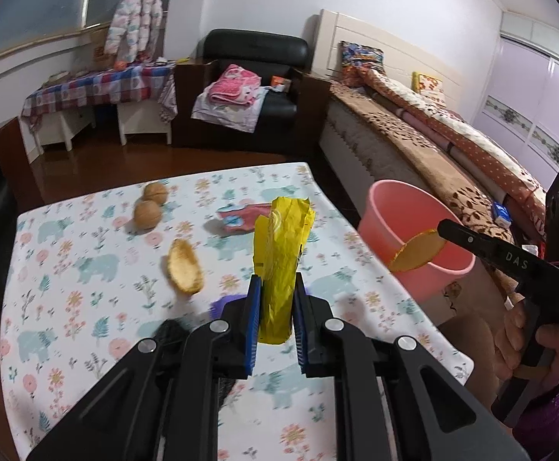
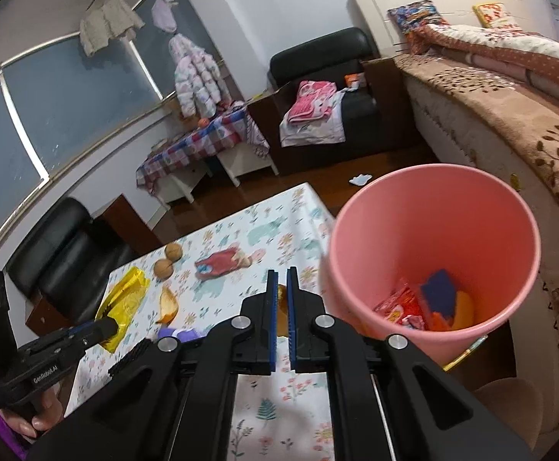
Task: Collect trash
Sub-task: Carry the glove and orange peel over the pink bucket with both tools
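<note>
My left gripper [image 1: 276,288] is shut on a crumpled yellow wrapper [image 1: 281,253] and holds it upright above the floral table; the wrapper also shows in the right wrist view [image 2: 121,305]. My right gripper [image 2: 282,274] is shut on an orange peel [image 1: 417,250], held at the near rim of the pink bin [image 2: 433,253]; between the pads only a sliver of peel [image 2: 282,299] shows. The bin holds red, blue and orange trash. On the table lie another peel piece [image 1: 185,266], a red wrapper [image 1: 241,219] and two walnuts [image 1: 148,213].
The pink bin [image 1: 406,215] stands beside the table's right edge, with the bed [image 1: 433,142] behind it. A black armchair [image 1: 248,88] and a covered side table [image 1: 98,88] stand at the far wall. A purple scrap [image 1: 223,303] lies under my left gripper.
</note>
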### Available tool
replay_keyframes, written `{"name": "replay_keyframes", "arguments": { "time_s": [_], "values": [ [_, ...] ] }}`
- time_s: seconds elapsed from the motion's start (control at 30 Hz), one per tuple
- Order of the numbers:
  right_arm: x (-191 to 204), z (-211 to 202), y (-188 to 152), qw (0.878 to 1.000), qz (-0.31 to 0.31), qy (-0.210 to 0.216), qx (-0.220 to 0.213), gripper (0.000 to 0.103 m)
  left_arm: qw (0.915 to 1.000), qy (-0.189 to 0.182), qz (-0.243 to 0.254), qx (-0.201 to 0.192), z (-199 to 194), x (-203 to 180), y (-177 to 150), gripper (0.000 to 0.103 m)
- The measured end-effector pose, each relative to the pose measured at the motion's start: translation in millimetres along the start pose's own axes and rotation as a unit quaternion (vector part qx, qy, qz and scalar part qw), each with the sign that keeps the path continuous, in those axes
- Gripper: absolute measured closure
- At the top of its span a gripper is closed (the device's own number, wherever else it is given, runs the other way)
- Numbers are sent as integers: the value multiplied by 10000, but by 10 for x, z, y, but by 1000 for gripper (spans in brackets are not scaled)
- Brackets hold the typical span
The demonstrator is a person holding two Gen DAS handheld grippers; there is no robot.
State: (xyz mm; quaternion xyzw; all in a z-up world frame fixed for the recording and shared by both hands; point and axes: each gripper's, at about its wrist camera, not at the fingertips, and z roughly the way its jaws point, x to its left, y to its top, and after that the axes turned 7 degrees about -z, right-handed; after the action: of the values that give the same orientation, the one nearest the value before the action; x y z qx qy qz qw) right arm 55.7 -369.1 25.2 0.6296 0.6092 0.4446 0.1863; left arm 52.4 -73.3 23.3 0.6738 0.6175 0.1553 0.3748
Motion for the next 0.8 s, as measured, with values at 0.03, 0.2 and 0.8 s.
{"name": "replay_keyframes", "arguments": {
  "time_s": [0.03, 0.2, 0.8],
  "values": [
    [-47, -19, 13, 10000, 40, -40, -38, 98, 10000, -31, 40, 7, 19, -53, 12, 88],
    [-272, -107, 75, 9994, 163, -247, -191, 98, 9995, -198, 256, 31, 123, -317, 95, 88],
    [-1157, -80, 99, 9943, 749, -722, -232, 98, 9910, -786, 1005, 399, 871, -1454, 353, 88]
  ]
}}
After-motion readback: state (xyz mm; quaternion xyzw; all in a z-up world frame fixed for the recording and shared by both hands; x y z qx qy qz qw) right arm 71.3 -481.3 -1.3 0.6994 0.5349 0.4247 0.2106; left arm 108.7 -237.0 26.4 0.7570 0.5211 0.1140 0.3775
